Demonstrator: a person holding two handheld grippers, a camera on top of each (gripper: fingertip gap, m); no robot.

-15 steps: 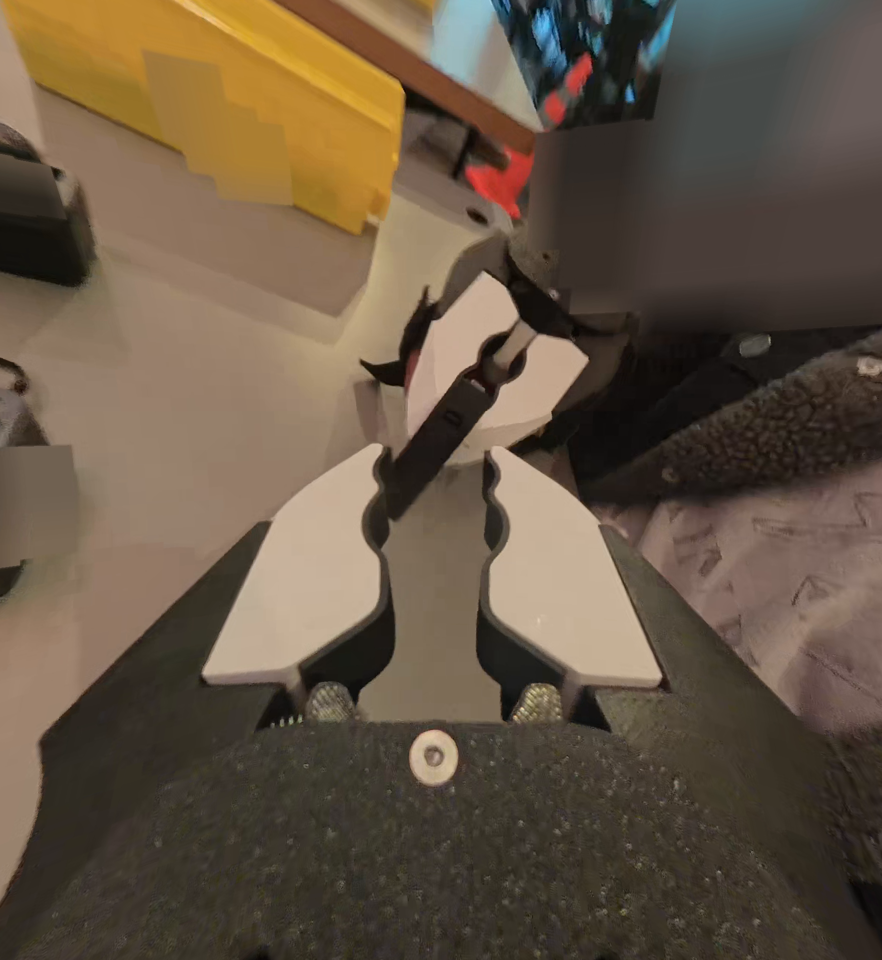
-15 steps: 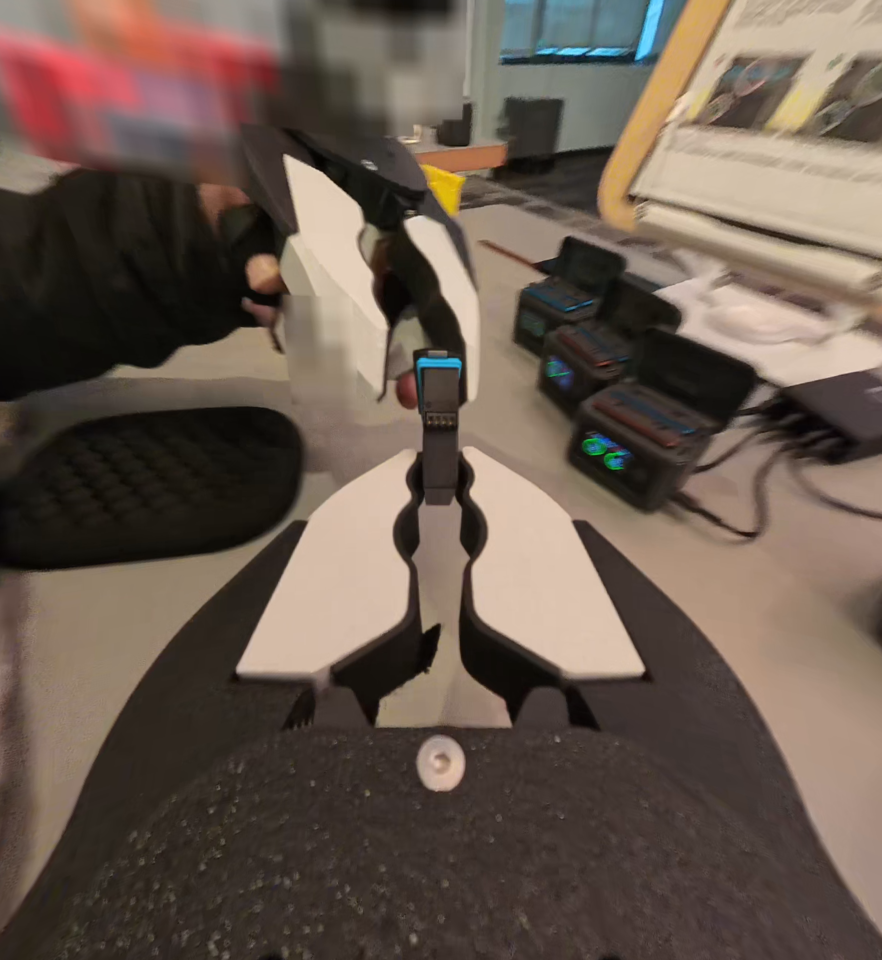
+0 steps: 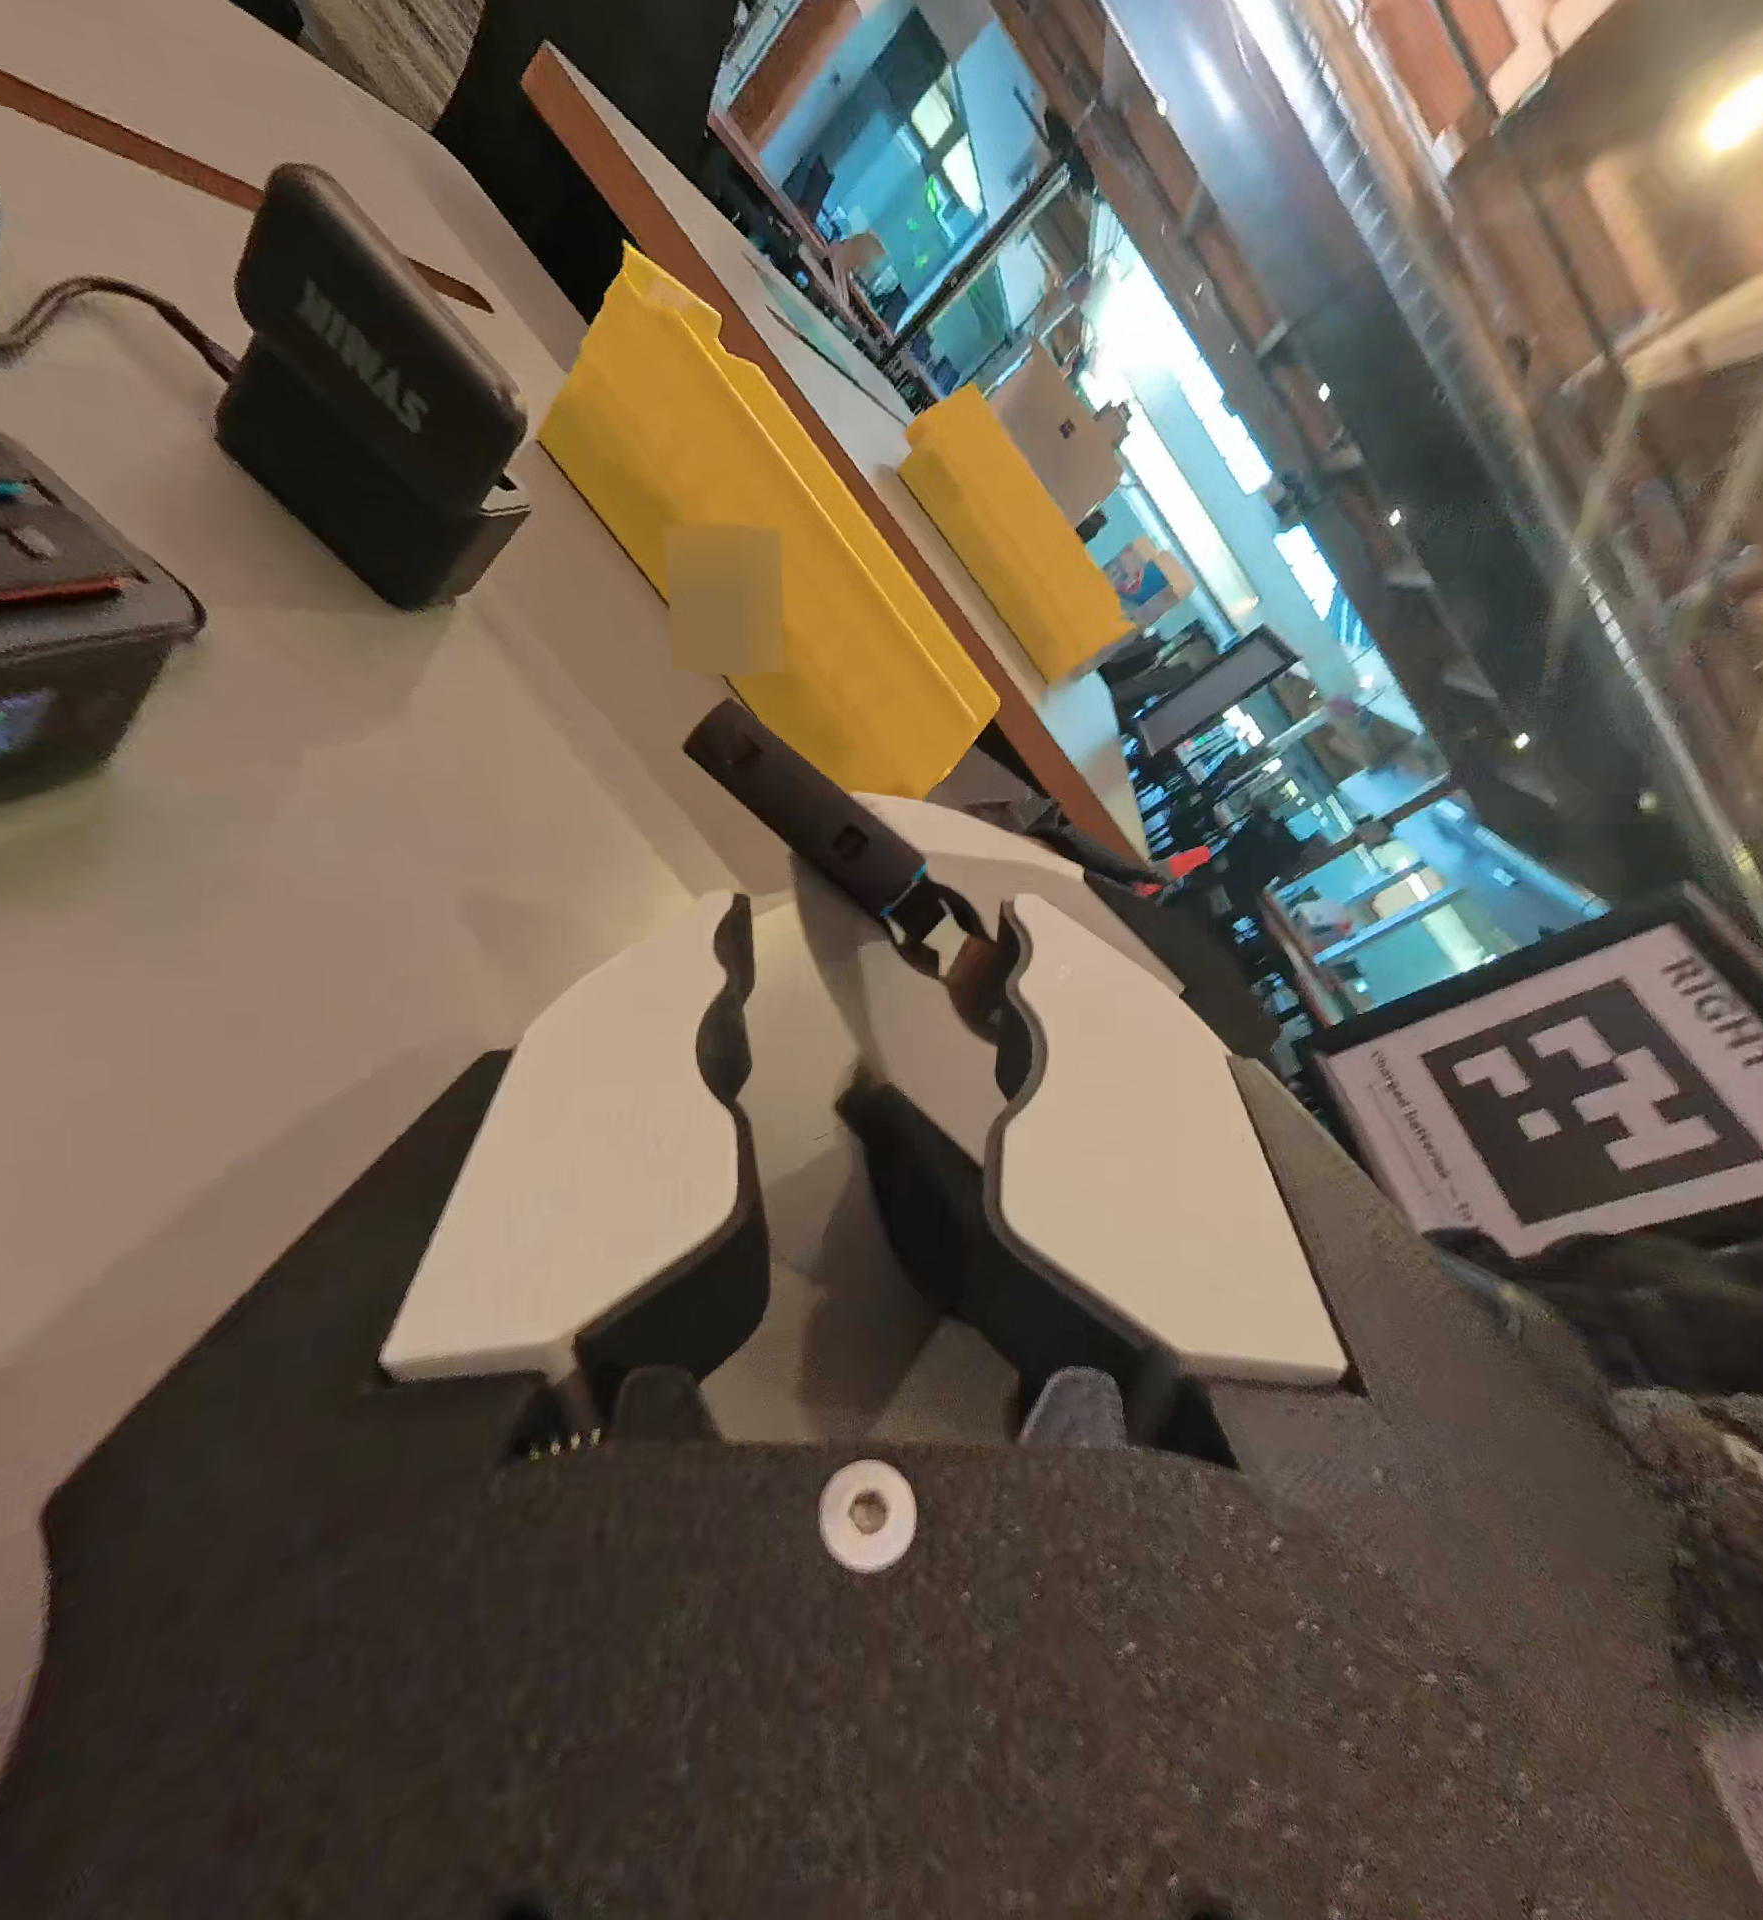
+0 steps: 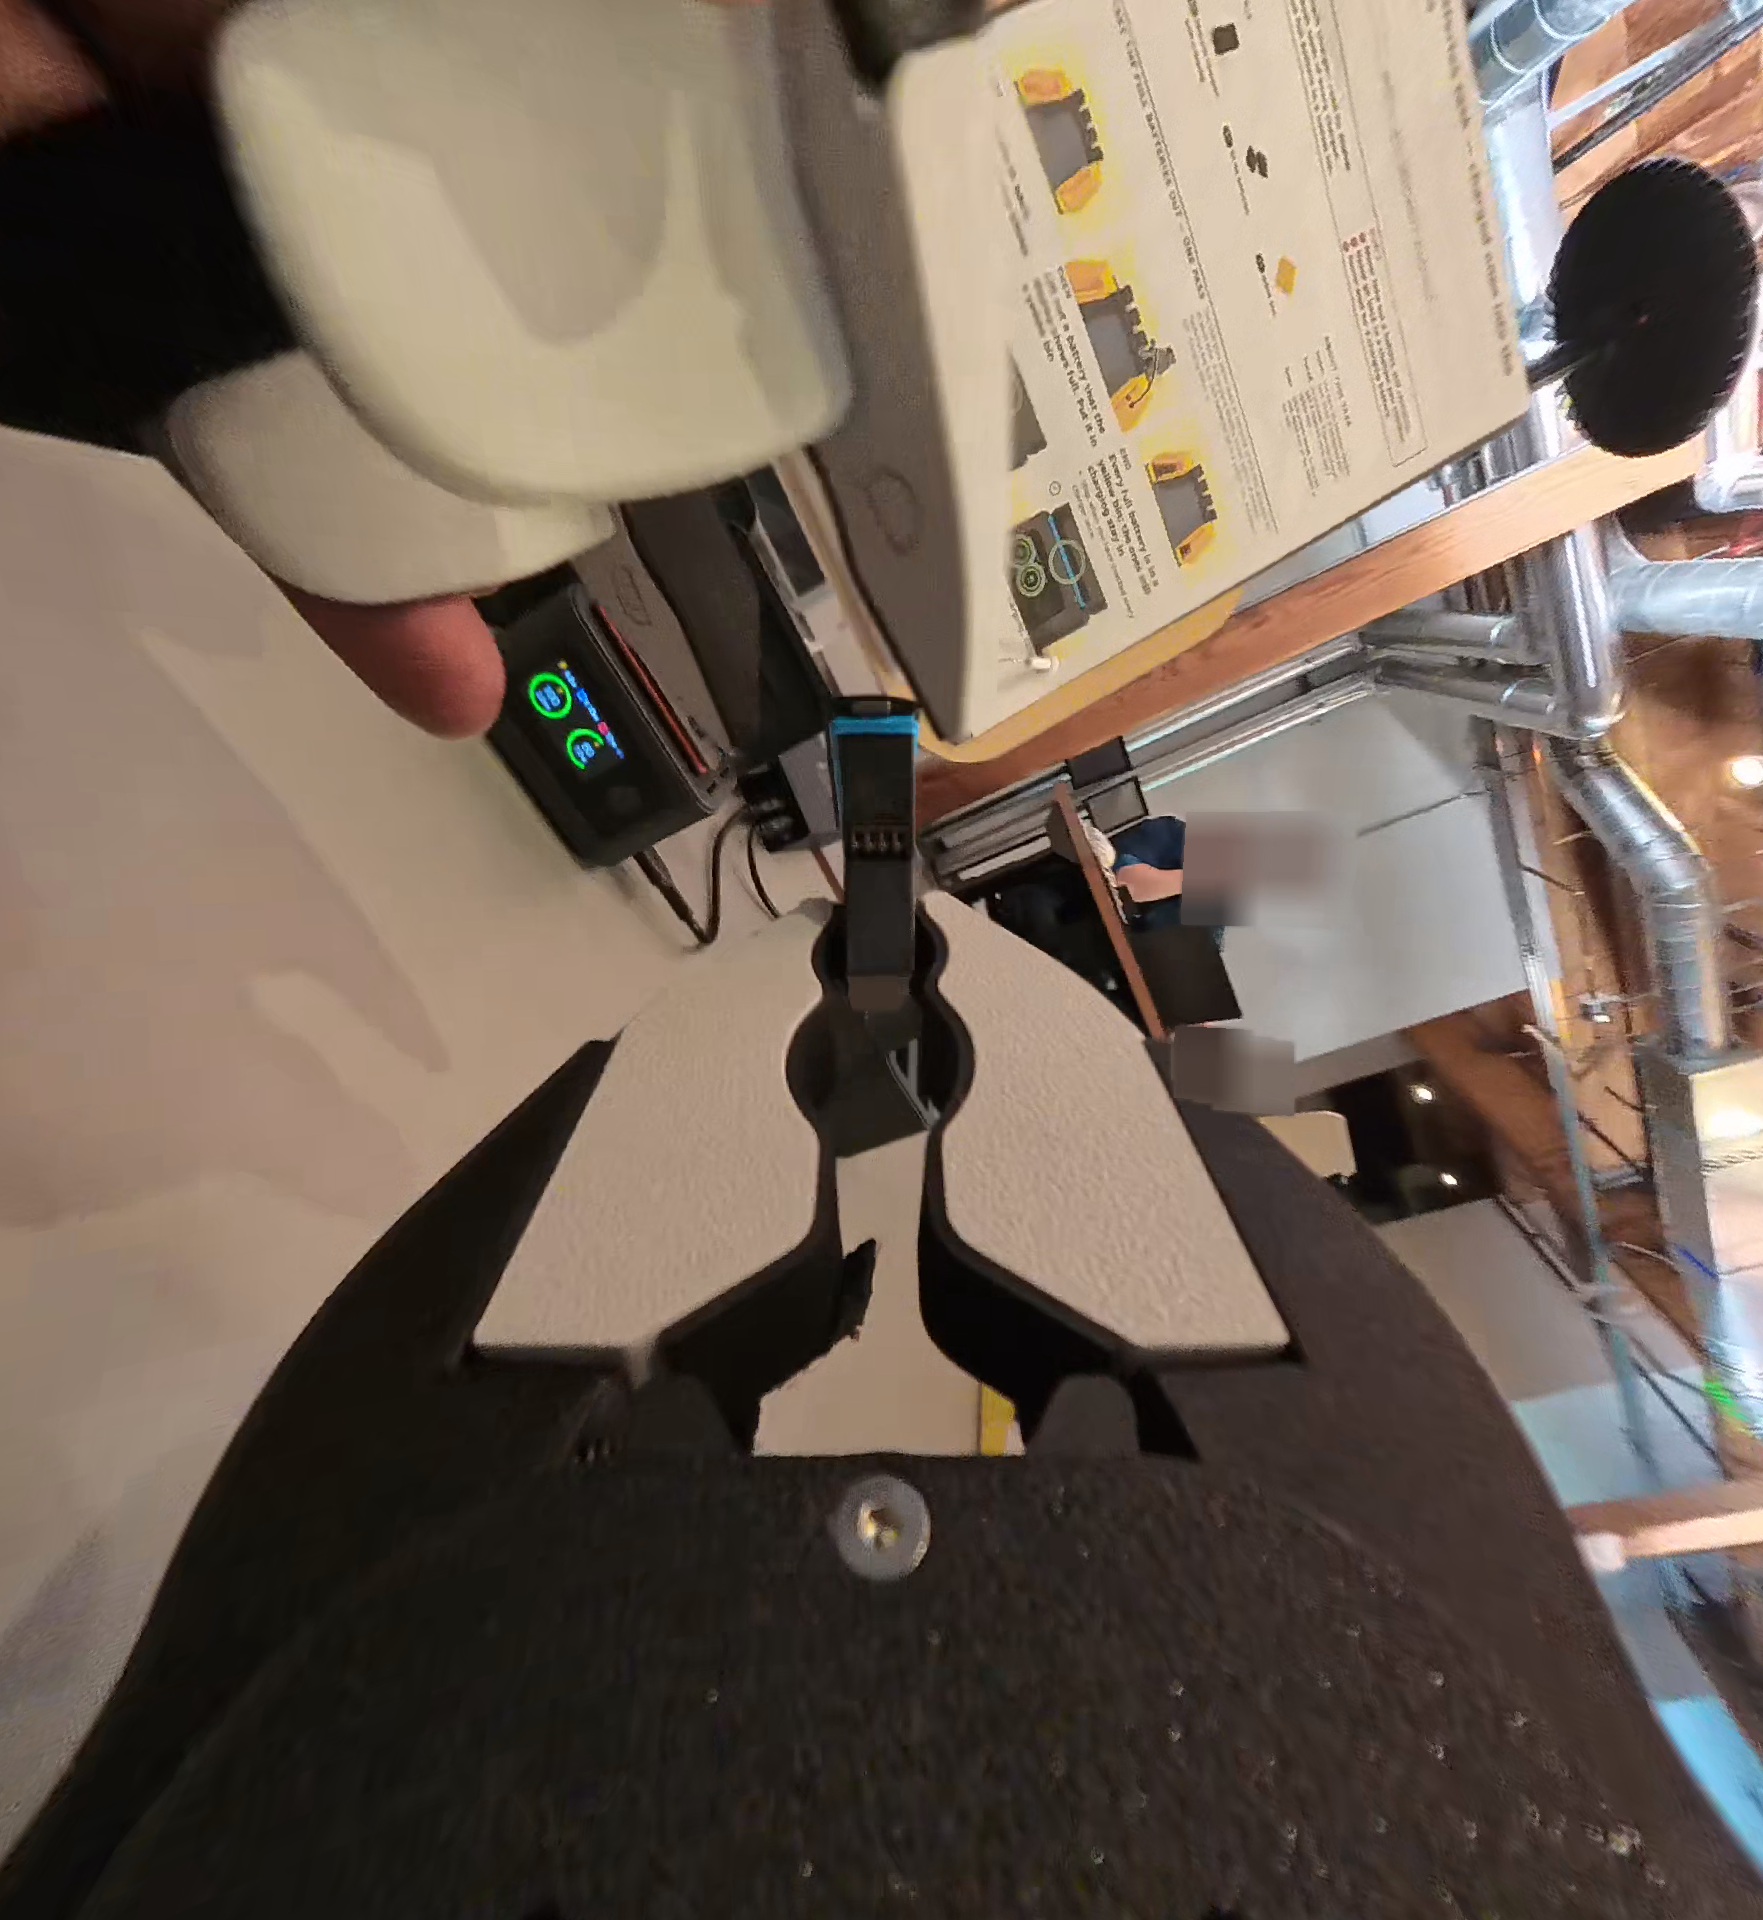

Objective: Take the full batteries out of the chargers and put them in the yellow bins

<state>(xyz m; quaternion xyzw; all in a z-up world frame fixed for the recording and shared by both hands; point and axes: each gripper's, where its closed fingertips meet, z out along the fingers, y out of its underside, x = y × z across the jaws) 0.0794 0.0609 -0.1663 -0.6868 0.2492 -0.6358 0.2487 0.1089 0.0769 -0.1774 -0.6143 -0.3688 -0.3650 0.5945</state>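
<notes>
Since the earlier frame both of your grippers have swung round: the left wrist view, which faced the right gripper head-on, now looks along the counter toward the yellow bins, and the right wrist view has rolled toward the chargers.

Right gripper: jaws clenched on the battery, gripped near its lower end, blue-capped end pointing away. In the left wrist view the same battery points toward the near yellow bin, close to it but not over it.

Left gripper: jaws released, holding nothing, close beside the right gripper.

Judgement: extraction is finished for this battery; only the drop into a bin remains.

Materials:
- Battery: slim, flat, hard black plastic with a blue band.
- Bins: rigid yellow plastic with stepped rims; far yellow bin sits beyond a wooden edge.
- Open charger: dark case showing green ring indicators, cabled.
- Closed black case: matte, rounded corners.
- Counter: smooth and pale.
</notes>
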